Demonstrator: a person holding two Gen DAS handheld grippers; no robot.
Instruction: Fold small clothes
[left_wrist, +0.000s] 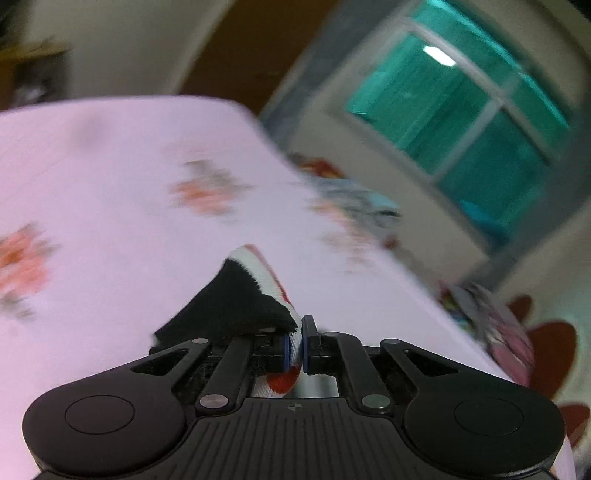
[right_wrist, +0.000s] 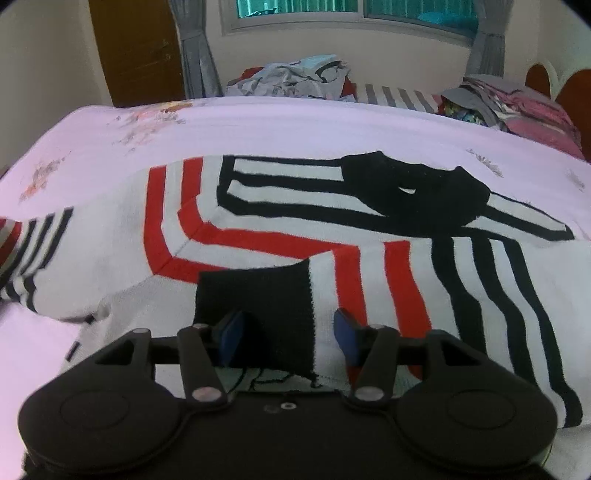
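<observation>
Pinching the sweater cuff — left claw clamped on it.

Left hand-held gripper pinches striped garment over blurred, seemingly floral sheet.

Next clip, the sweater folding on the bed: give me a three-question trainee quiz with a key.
1. True or false: the left gripper is shut on part of the striped sweater.
2. Which part of the sweater lies between the right gripper's open jaws? A) the neck opening B) a black cuff C) a red stripe
3. What pattern is on the pink bedsheet?

Key
1. True.
2. B; the pads stand clear of it.
3. Flowers.
</observation>
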